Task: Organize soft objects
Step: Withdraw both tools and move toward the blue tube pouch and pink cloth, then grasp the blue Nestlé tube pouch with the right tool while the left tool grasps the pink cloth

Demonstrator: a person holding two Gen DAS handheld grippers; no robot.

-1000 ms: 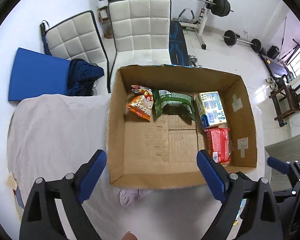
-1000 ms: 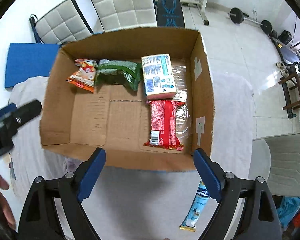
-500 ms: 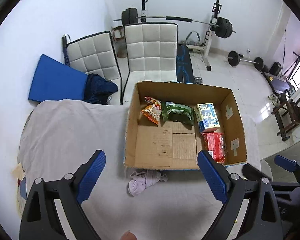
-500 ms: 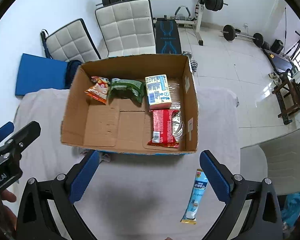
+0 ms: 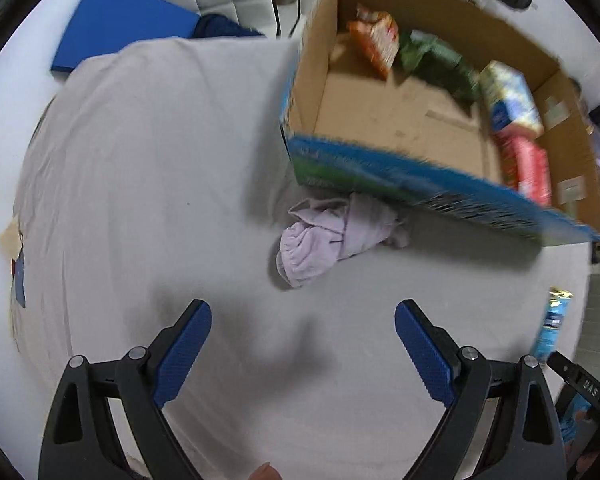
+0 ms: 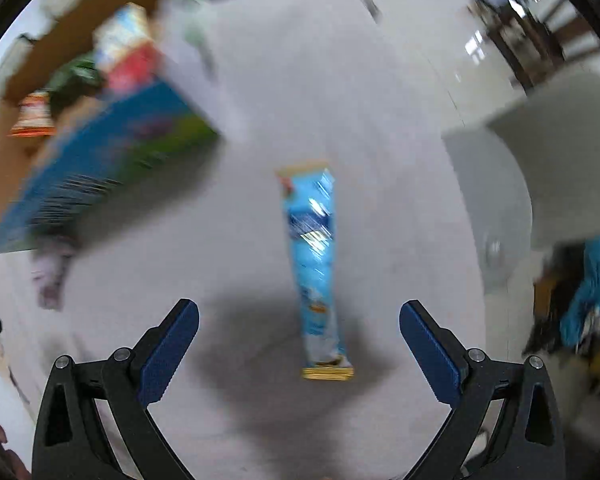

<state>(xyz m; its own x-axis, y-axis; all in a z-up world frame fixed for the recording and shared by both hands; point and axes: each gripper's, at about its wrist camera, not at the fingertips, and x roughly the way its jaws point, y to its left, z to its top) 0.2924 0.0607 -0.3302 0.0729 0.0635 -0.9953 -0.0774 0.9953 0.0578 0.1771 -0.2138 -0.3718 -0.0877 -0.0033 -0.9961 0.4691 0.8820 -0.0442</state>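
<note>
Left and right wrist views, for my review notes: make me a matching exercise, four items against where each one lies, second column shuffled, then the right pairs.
Items:
1. lilac cloth
2. blue wrapper
3. red packet
4. orange bag

Places:
A. in the box, far corner
B. on the table sheet, bunched against the box's near wall
C. flat on the sheet, ahead of the open right gripper
D. in the box, by its right wall, next to the pale carton

Pairs: 1-B, 2-C, 3-D, 4-A
</note>
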